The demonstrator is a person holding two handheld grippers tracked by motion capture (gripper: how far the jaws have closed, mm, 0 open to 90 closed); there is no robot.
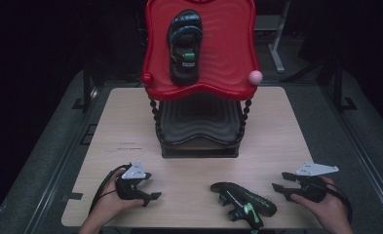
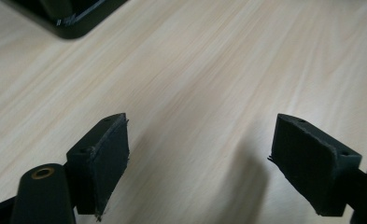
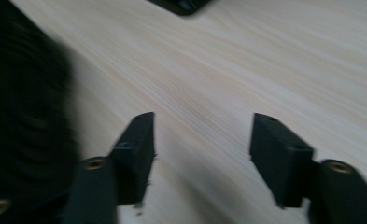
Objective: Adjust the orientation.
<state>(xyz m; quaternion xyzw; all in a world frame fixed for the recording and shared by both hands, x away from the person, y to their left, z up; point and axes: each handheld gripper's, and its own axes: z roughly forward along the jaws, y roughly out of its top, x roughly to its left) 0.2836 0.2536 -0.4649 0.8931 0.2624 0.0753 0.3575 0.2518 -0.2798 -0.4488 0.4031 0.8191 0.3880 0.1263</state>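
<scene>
A black sandal with green trim point(image 1: 243, 202) lies on the wooden table point(image 1: 130, 122) near its front edge, between my hands. A matching sandal point(image 1: 184, 46) rests on the red top tray point(image 1: 228, 53) of a two-tier stand. My left gripper point(image 1: 150, 197) sits at the front left, open, with bare wood between its jaws point(image 2: 197, 158). At the front right my right gripper point(image 1: 280, 187) is open too, just right of the near sandal, whose dark blurred bulk point(image 3: 24, 121) shows at the left of the right gripper view; its jaws point(image 3: 202, 149) hold nothing.
The stand has a black lower tray point(image 1: 199, 124) on twisted black posts and a dark base point(image 2: 74, 18). A red knob point(image 1: 146, 78) and a pink knob point(image 1: 255, 76) sit on the top tray's front corners. Dark floor surrounds the table.
</scene>
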